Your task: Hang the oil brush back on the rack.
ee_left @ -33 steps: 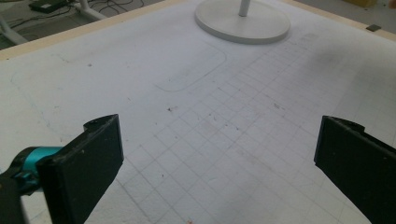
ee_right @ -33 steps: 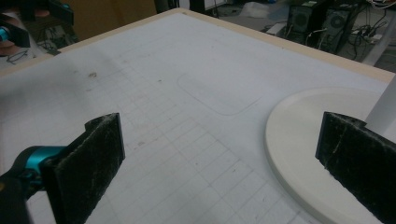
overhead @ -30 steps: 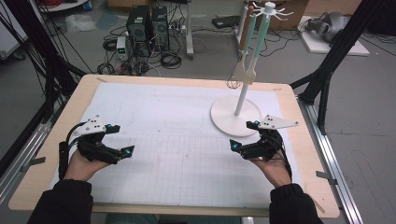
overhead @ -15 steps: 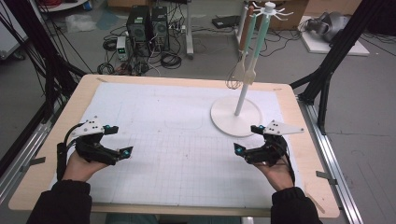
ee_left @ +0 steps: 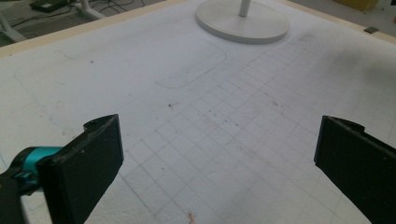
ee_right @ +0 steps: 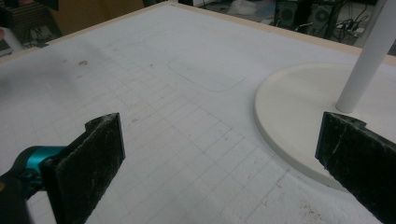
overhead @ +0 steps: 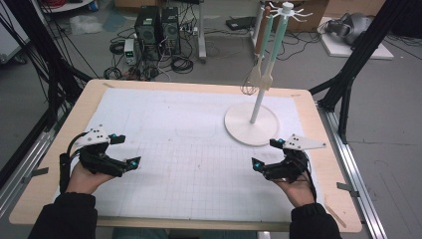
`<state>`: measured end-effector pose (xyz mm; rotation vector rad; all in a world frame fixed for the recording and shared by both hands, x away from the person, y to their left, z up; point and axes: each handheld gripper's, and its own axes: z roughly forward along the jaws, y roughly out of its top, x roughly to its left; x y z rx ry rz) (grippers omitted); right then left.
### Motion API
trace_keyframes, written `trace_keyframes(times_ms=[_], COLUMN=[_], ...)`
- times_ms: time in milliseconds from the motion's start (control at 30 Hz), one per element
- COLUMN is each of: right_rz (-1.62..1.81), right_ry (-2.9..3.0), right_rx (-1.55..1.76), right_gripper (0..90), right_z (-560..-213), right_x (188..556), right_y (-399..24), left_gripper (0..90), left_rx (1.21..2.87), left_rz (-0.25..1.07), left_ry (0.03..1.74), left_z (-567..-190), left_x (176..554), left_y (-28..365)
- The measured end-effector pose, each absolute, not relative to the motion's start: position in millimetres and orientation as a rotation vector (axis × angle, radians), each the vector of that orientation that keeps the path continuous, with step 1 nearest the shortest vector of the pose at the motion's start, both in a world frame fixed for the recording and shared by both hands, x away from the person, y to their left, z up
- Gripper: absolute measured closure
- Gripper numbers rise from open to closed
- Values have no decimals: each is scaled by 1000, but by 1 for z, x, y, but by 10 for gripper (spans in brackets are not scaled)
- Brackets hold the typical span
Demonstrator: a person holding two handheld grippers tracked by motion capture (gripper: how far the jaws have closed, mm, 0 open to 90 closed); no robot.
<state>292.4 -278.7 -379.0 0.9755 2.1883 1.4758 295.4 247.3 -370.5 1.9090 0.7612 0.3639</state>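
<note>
A white utensil stand (overhead: 251,130) with a round base and a tall pole occupies the far right of the white gridded mat (overhead: 189,164). A brown-handled utensil (overhead: 258,45) and a pale green-handled one (overhead: 270,55) hang from its top hooks. My left gripper (overhead: 125,149) is open over the mat's near left, with nothing between its jaws. My right gripper (overhead: 267,153) is open just in front of the stand's base, empty too. The left gripper view has my left gripper (ee_left: 219,163) over bare grid, the stand (ee_left: 243,21) far ahead. In the right gripper view, my right gripper (ee_right: 219,163) is beside the stand's base (ee_right: 299,107).
The wooden table (overhead: 328,149) borders the mat on all sides. Black frame legs (overhead: 348,74) stand off its far right corner. Computers and cables (overhead: 159,30) lie on the floor behind. A faint rounded outline (overhead: 194,132) is drawn mid-mat.
My right gripper has drawn back a little from the stand's base toward the near edge. The left gripper has barely shifted. Both stay open.
</note>
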Motion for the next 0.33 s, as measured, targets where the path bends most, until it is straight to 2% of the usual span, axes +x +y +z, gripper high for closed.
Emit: trace_keyframes(times_ms=[333], right_rz=[1488], right_ry=[2188], right_rx=[985], right_gripper=[1], right_z=[-388], right_x=[291], right_y=[-280], left_gripper=[17], left_rx=[1900], left_rz=[367], left_ry=[765], left_z=[-372], left_x=[294], left_y=[248])
